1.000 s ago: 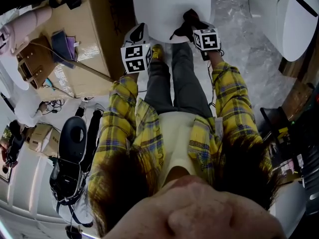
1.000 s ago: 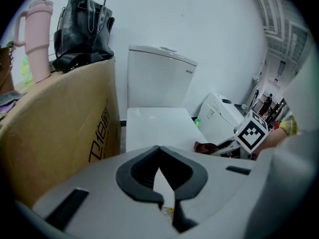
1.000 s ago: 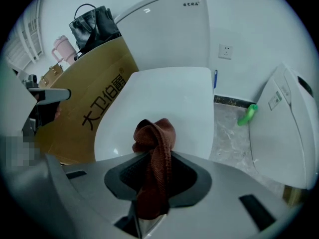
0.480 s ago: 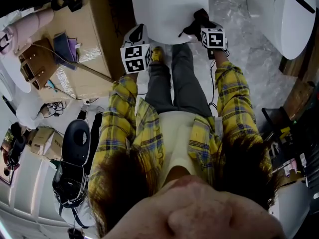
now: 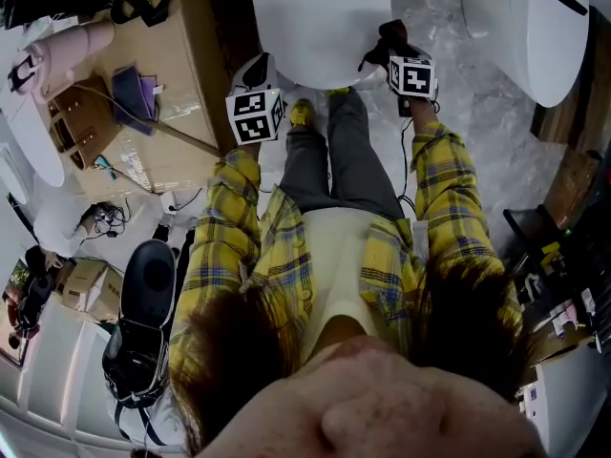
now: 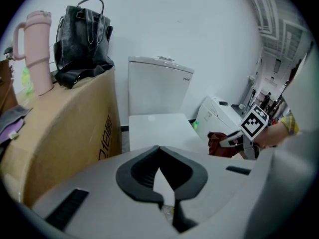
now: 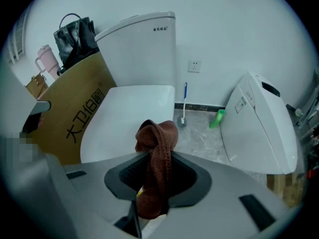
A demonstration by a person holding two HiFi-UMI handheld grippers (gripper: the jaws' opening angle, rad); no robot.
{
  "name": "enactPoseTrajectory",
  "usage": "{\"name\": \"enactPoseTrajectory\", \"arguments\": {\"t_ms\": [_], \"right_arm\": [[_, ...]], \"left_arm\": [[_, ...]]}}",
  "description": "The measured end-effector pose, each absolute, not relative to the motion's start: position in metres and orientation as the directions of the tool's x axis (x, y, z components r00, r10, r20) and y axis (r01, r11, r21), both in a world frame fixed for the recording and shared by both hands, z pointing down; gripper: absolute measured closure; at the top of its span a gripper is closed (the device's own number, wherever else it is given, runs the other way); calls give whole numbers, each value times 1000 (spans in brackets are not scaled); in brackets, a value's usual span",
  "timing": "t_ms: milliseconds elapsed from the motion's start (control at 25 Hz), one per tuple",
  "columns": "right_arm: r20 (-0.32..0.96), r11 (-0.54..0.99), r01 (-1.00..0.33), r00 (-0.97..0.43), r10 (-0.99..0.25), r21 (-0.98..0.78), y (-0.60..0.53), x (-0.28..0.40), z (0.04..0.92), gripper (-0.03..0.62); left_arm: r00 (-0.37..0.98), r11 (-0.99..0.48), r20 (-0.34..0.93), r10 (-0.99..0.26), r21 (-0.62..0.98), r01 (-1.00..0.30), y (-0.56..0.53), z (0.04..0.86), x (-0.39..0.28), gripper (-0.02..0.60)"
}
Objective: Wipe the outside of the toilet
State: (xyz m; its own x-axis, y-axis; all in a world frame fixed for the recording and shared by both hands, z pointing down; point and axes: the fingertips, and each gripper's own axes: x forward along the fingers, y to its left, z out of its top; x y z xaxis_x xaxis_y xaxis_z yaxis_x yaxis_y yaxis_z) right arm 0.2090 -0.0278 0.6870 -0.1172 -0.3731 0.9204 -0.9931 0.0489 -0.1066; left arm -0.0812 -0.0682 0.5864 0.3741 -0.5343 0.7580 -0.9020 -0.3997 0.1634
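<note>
The white toilet (image 5: 315, 17) stands with its lid (image 7: 132, 116) down and its tank (image 6: 157, 86) against the wall. A brown cloth (image 7: 157, 148) hangs bunched between the jaws of my right gripper (image 7: 157, 158), which is shut on it. That gripper (image 5: 393, 51) holds the cloth (image 5: 380, 38) against the lid's front right edge. My left gripper (image 5: 258, 72) is at the front left corner of the toilet. Its jaws (image 6: 159, 149) are shut on nothing and point at the lid. The left gripper view also shows the right gripper (image 6: 238, 139) with the cloth (image 6: 218, 144).
A big cardboard box (image 5: 181, 74) stands close on the toilet's left, with a black bag (image 6: 82, 39) and a pink tumbler (image 6: 37, 51) on it. A toilet brush (image 7: 183, 116) and a green bottle (image 7: 218, 118) are on the floor. A second white toilet (image 5: 539, 27) stands to the right.
My right gripper has slid the cloth to the right and farther along the lid's front edge. The left gripper has shifted only slightly.
</note>
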Motion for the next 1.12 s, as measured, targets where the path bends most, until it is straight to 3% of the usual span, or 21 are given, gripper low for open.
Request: {"name": "enactPoseTrajectory", "arguments": {"t_ms": [1120], "right_arm": [[746,90,-976,-208,-632,-196,-21,140,507,473]], "left_arm": [[457,-397,615,-643,243,-885,-61,475,-102,575]]}}
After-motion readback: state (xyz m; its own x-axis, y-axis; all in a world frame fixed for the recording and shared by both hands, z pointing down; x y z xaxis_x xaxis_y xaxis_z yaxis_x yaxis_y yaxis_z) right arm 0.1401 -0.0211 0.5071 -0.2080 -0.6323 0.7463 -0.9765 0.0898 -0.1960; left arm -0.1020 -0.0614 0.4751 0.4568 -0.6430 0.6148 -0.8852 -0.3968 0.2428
